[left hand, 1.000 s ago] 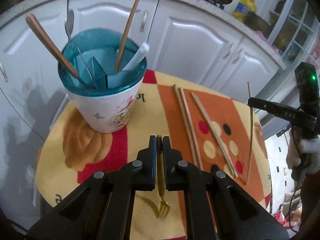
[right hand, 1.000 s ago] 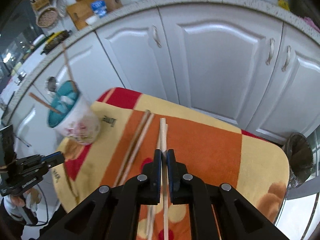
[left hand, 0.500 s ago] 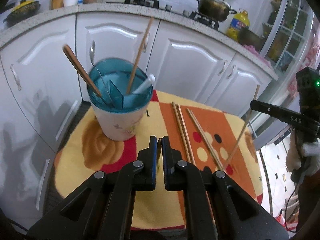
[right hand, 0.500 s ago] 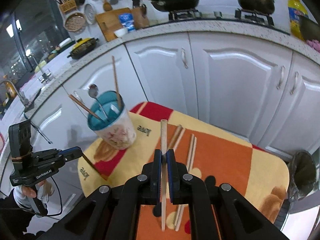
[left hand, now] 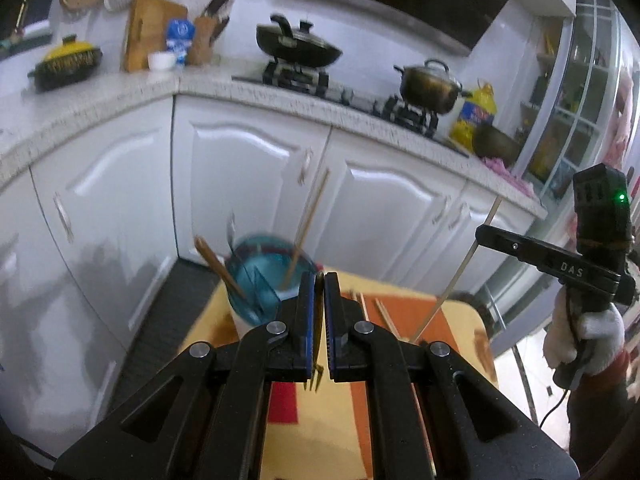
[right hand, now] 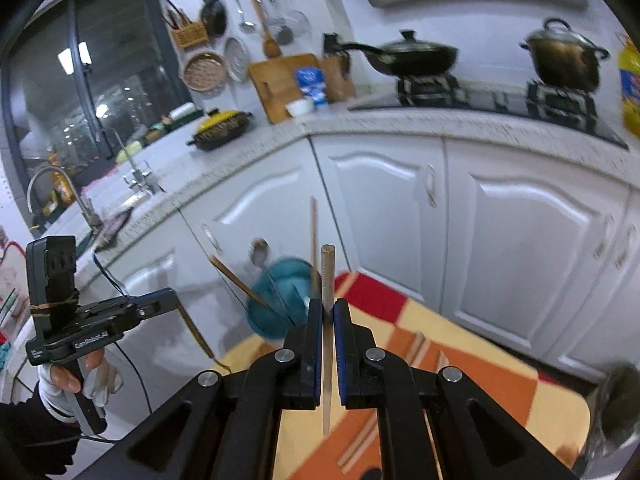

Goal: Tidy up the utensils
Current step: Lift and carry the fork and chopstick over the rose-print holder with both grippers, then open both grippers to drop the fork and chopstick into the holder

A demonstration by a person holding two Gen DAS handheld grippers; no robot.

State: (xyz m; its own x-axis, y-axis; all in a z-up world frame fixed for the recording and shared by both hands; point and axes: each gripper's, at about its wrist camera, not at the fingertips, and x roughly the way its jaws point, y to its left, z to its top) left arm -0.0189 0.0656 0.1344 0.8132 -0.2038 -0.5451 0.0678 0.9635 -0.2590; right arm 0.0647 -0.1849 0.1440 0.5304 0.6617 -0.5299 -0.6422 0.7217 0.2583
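Note:
My left gripper [left hand: 319,280] is shut on a gold fork [left hand: 315,376] whose tines hang below the jaws, high above the table. My right gripper [right hand: 328,305] is shut on a wooden chopstick [right hand: 327,276] held upright; it also shows in the left wrist view [left hand: 460,276]. The teal-rimmed utensil cup [left hand: 260,280] stands on the table's far left, also in the right wrist view [right hand: 276,300], holding a wooden spoon, a metal spoon and a chopstick. Loose chopsticks [left hand: 380,312] lie on the orange cloth. The left gripper with the fork appears in the right wrist view [right hand: 160,305].
The small table wears a yellow, orange and red cloth [left hand: 320,420]. White cabinet doors [left hand: 240,184] stand right behind it under a counter with a stove, a wok [left hand: 296,46] and a pot [left hand: 430,84]. A dark bin [right hand: 618,400] sits at the table's right.
Both grippers have risen and tilted up away from the table, carrying the fork and the chopstick. The cup and cloth now sit lower and farther in both views.

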